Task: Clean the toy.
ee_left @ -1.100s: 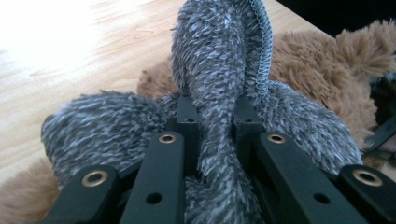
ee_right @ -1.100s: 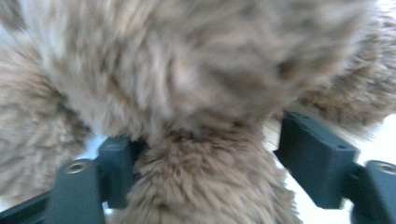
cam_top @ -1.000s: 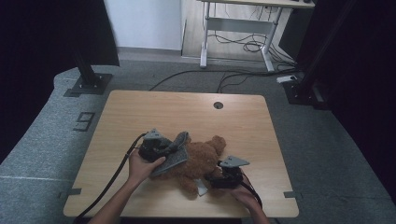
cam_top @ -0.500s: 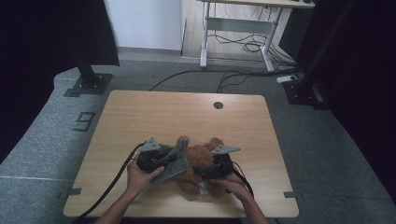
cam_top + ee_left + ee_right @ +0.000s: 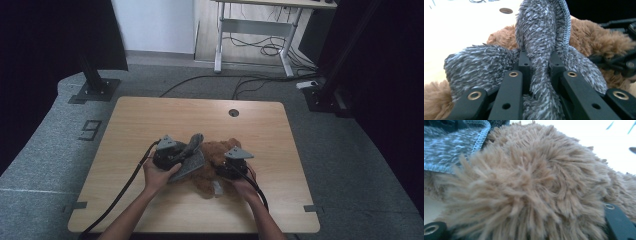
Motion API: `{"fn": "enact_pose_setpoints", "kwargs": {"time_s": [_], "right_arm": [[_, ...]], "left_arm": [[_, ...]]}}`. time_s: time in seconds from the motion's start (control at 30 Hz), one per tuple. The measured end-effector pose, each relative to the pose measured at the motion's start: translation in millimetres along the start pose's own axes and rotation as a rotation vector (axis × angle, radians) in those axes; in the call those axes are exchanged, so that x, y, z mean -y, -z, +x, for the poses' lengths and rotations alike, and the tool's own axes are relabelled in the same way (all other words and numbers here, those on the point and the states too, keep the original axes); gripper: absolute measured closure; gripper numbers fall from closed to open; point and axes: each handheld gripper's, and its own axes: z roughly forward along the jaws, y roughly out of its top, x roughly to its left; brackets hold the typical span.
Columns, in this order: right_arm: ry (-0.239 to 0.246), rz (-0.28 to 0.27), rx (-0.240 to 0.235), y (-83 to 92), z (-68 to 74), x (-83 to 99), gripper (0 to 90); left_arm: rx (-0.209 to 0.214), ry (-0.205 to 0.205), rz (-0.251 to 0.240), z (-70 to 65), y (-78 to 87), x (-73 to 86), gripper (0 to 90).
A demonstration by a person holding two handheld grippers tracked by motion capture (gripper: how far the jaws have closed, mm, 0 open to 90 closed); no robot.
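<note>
Both forearms angle inward over brown plush toy [image 5: 216,159].

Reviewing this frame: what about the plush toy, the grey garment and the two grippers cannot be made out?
- Brown plush toy: face and limbs unreadable in the high view; too small, partly under the grey garment.
- Right gripper: in the right gripper view, fur hides the jaw tips, so whether the pads press is unclear.
- Left gripper: shut on the garment; the garment's shape is cut off by the edges.
</note>
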Motion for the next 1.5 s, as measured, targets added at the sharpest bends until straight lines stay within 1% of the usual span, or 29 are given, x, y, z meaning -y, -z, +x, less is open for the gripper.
{"fn": "enact_pose_setpoints", "kwargs": {"time_s": [0.07, 0.1, 0.13, 0.2, 0.23, 0.27, 0.33, 0.37, 0.4, 0.43, 0.47, 0.53, 0.57, 0.6, 0.63, 0.73, 0.8, 0.87, 0.93, 0.97, 1.07, 1.13, 1.27, 1.33, 1.4, 1.47, 1.5], "right_arm": [[-0.002, -0.022, 0.002, -2.1, -4.0, 0.5, 42.8], [-0.005, -0.026, -0.007, -1.5, -5.2, 1.1, 42.7], [-0.002, -0.03, -0.013, 0.0, -4.7, 1.9, 42.7], [0.035, -0.046, -0.022, 5.1, -0.8, 4.4, 42.8], [0.047, -0.057, -0.022, 7.4, 1.5, 6.5, 42.8], [0.053, -0.06, -0.023, 10.2, 3.7, 9.0, 42.8], [0.067, -0.078, -0.027, 16.0, 8.2, 15.5, 42.5], [0.071, -0.086, -0.028, 19.1, 10.5, 18.8, 42.4], [0.08, -0.091, -0.026, 22.3, 12.9, 21.8, 42.3], [0.101, -0.1, -0.026, 26.2, 16.2, 25.3, 42.1], [0.112, -0.105, -0.025, 28.4, 18.0, 27.4, 41.9], [0.129, -0.113, -0.021, 32.3, 22.1, 32.1, 41.0], [0.14, -0.117, -0.021, 33.9, 23.2, 33.8, 40.1], [0.138, -0.113, -0.029, 35.3, 23.5, 34.6, 38.2], [0.128, -0.109, -0.036, 36.8, 23.3, 35.2, 35.2], [0.089, -0.082, -0.078, 41.7, 19.9, 34.5, 25.0], [0.045, -0.066, -0.111, 45.5, 16.6, 33.7, 20.1], [0.001, -0.057, -0.144, 50.6, 12.8, 32.7, 17.6], [-0.044, -0.068, -0.173, 56.4, 9.1, 30.9, 16.6], [-0.059, -0.073, -0.179, 58.8, 7.2, 29.9, 16.1], [-0.103, -0.062, -0.215, 61.3, 0.5, 26.3, 13.4], [-0.118, -0.058, -0.231, 60.6, -2.4, 25.0, 13.0], [-0.128, -0.061, -0.258, 60.5, -4.4, 21.7, 13.5], [-0.125, -0.061, -0.274, 62.7, -4.5, 19.3, 13.5], [-0.133, -0.07, -0.285, 67.8, -6.5, 16.4, 13.5], [-0.138, -0.065, -0.273, 69.2, -7.6, 14.4, 13.2], [-0.143, -0.053, -0.268, 68.0, -7.8, 13.3, 12.8]], "left_arm": [[0.017, 0.026, 0.007, 2.5, 0.1, -3.6, 77.5], [0.028, 0.033, 0.011, 2.6, 1.7, -5.1, 77.5], [0.033, 0.029, 0.017, 1.8, 4.6, -7.1, 77.5], [0.041, 0.032, 0.012, -0.8, 12.1, -12.9, 77.3], [0.047, 0.043, -0.004, -1.2, 16.4, -16.3, 77.1], [0.049, 0.049, -0.019, -1.0, 21.2, -21.2, 76.9], [0.034, 0.047, -0.026, 0.0, 25.1, -27.9, 76.7], [0.032, 0.054, -0.023, 1.0, 25.5, -30.9, 76.5], [0.028, 0.057, -0.009, 2.2, 24.0, -33.6, 76.4], [0.028, 0.06, 0.006, 2.5, 21.9, -34.3, 76.3], [0.03, 0.06, 0.036, 2.8, 17.8, -33.8, 76.2], [0.036, 0.058, 0.1, 1.9, 7.4, -27.5, 76.0], [0.033, 0.049, 0.115, 0.0, 3.2, -22.7, 76.0], [0.028, 0.04, 0.109, -2.3, 1.5, -18.1, 76.4], [0.028, 0.035, 0.093, -5.2, 2.1, -13.0, 76.9], [0.032, 0.02, 0.069, -11.4, 7.0, -2.3, 77.7], [0.037, 0.016, 0.052, -13.6, 11.1, 4.7, 78.0], [0.041, 0.015, 0.034, -14.5, 14.9, 10.3, 78.2], [0.045, 0.013, 0.019, -15.9, 18.0, 15.0, 78.4], [0.047, 0.01, 0.012, -17.1, 19.5, 17.0, 78.4], [0.043, -0.005, -0.008, -20.9, 23.0, 22.4, 78.5], [0.041, -0.007, -0.02, -22.5, 24.6, 25.6, 78.5], [0.046, -0.008, -0.032, -23.8, 27.2, 29.2, 78.6], [0.049, -0.008, -0.038, -24.0, 28.1, 30.8, 78.6], [0.05, -0.006, -0.045, -24.6, 28.8, 32.4, 78.6], [0.05, -0.013, -0.046, -25.6, 29.4, 33.3, 78.6], [0.048, -0.014, -0.046, -26.0, 29.6, 33.5, 78.6]]}}
